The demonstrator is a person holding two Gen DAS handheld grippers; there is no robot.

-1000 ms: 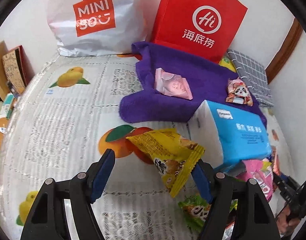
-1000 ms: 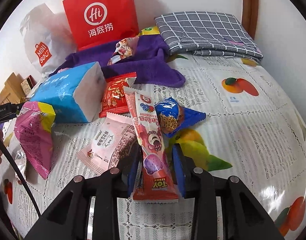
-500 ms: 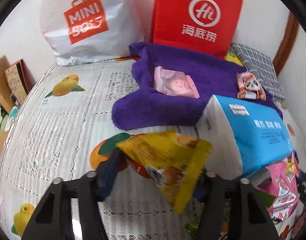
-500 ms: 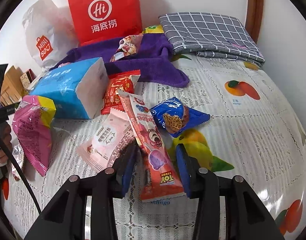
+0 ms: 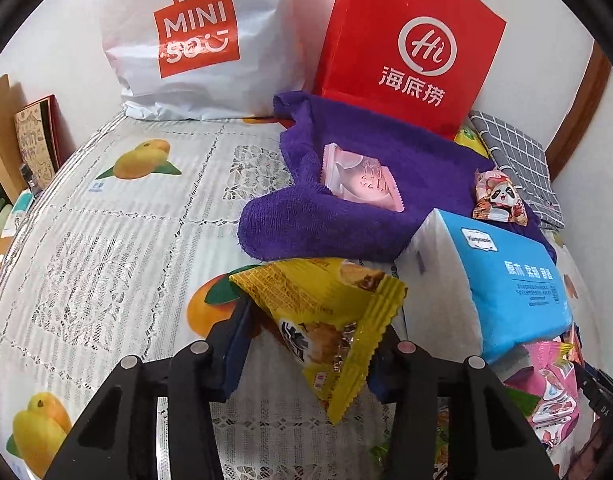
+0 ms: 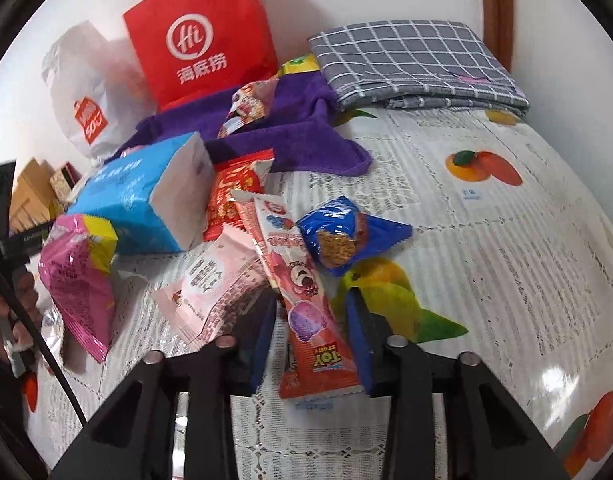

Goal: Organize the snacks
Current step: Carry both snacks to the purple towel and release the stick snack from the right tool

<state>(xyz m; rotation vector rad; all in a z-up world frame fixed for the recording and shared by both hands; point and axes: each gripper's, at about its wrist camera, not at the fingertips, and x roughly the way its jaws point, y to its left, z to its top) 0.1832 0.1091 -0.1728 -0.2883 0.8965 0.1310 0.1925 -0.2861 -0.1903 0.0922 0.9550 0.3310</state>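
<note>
In the left wrist view, a yellow snack packet (image 5: 322, 320) sits between the blue pads of my left gripper (image 5: 312, 328). The jaws are closing and both pads press its sides. It hangs just above the fruit-print tablecloth (image 5: 126, 240). In the right wrist view, my right gripper (image 6: 310, 308) is shut on a long red Toy Story snack packet (image 6: 306, 280), whose far end rests on the snack pile. Beside it lie a blue snack packet (image 6: 346, 236), a pale pink packet (image 6: 214, 284), a red packet (image 6: 234, 192) and a magenta packet (image 6: 74, 276).
A purple towel (image 5: 346, 224) holds a pink packet (image 5: 360, 178) and a panda-print packet (image 5: 500, 200). A blue tissue pack (image 5: 506, 280) stands right of my left gripper. A red paper bag (image 5: 410, 52) and a white bag (image 5: 194, 40) lean on the wall. A grey checked cloth (image 6: 414, 64) lies at the back.
The left jaws have closed in from wide open onto the yellow packet. The right jaws widened a little around the long red packet, then shut on it again.
</note>
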